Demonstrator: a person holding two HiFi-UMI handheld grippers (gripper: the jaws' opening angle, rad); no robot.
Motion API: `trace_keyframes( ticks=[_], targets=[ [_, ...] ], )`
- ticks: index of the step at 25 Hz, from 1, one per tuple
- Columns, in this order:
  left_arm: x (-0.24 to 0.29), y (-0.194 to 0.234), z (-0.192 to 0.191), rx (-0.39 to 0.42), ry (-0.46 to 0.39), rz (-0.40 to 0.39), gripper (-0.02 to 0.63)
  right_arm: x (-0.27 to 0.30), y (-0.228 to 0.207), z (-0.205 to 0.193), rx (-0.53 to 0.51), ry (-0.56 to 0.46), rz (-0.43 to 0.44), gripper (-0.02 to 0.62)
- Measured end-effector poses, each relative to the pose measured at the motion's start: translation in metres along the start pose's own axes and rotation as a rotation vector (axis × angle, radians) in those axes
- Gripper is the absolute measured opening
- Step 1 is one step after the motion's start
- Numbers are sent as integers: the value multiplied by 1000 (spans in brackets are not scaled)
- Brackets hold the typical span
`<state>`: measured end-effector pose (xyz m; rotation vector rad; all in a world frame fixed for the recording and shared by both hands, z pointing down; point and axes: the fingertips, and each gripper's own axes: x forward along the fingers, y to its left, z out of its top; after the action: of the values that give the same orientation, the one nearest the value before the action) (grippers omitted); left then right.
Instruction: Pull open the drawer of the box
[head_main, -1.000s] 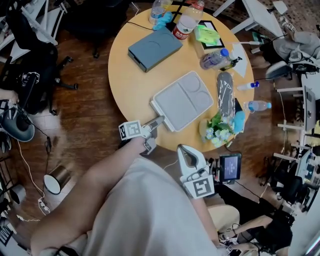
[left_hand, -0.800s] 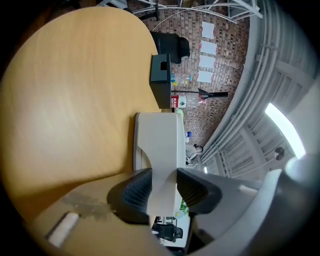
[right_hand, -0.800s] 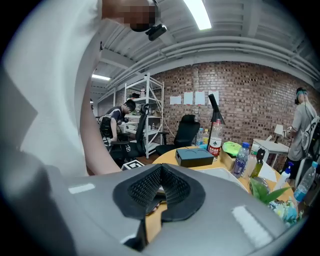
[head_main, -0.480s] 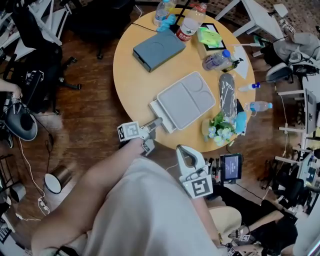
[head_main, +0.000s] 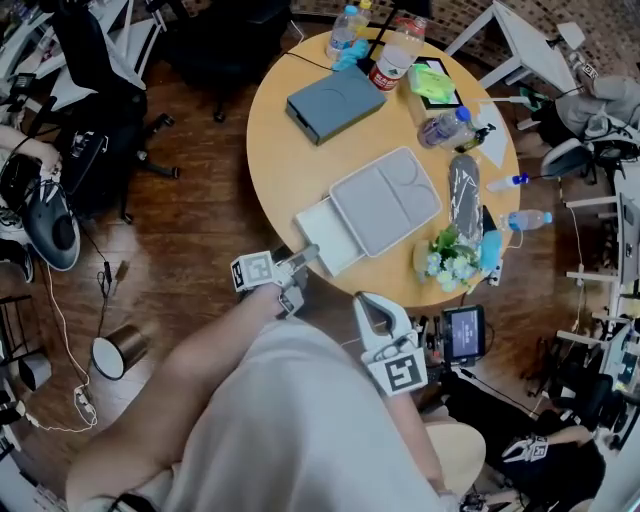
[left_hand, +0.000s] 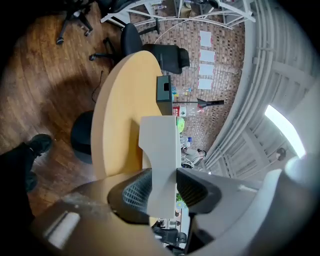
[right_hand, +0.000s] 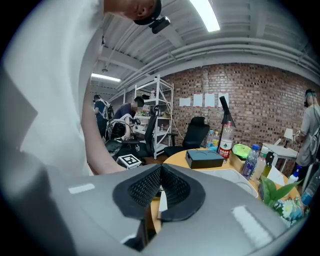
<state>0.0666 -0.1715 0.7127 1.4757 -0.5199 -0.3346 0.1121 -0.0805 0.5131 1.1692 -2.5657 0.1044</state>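
Pale shirt (head_main: 290, 430), grey claws (head_main: 306, 258) (head_main: 372, 308), black ribbed pads (left_hand: 132, 192)

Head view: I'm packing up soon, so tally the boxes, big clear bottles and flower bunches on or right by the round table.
Boxes: 2, dark grey flat box and light grey drawer box
Big clear plastic bottles: 4
Flower bunches: 1, green-and-white flower bunch
Total: 7

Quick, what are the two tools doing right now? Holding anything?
Left tool: closed on the drawer.
Right tool: closed, holding nothing.
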Motion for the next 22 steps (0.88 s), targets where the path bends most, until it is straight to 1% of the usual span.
trace_keyframes(
  ticks=[3,6,9,11,14,16,17,18,19,20,22],
  targets=[
    [-14,1,-2,21,-18,1,158,-4,8,-2,-13,-6,16,-5],
    [-26,-1,-1,-8,-55,-13,156,-6,18,-4,-43,2,48,-5],
    [-38,-2,5,-2,-91,-18,156,-11,28,-7,-55,7,73,-5],
    [-47,1,6,-13,-102,-6,156,-14,31,-5,-51,-14,72,-5],
    [-57,-2,8,20,-103,-25,155,-21,34,-5,-50,-27,64,-5],
    [-64,0,5,7,-116,-14,152,-25,35,-7,-53,-23,60,-5],
    [-67,1,3,-6,-128,-13,88,-27,35,-7,-52,-25,58,-5],
    [-69,0,3,-12,-139,-22,45,-28,35,-8,-48,-26,56,-5],
    [-70,-3,3,-9,-145,-35,29,-29,36,-9,-41,-26,54,-5],
    [-70,-7,3,3,-146,-48,43,-31,36,-9,-36,-25,52,-5],
    [-68,-17,2,39,-138,-81,49,-33,39,-9,-28,-22,48,-5]
  ],
)
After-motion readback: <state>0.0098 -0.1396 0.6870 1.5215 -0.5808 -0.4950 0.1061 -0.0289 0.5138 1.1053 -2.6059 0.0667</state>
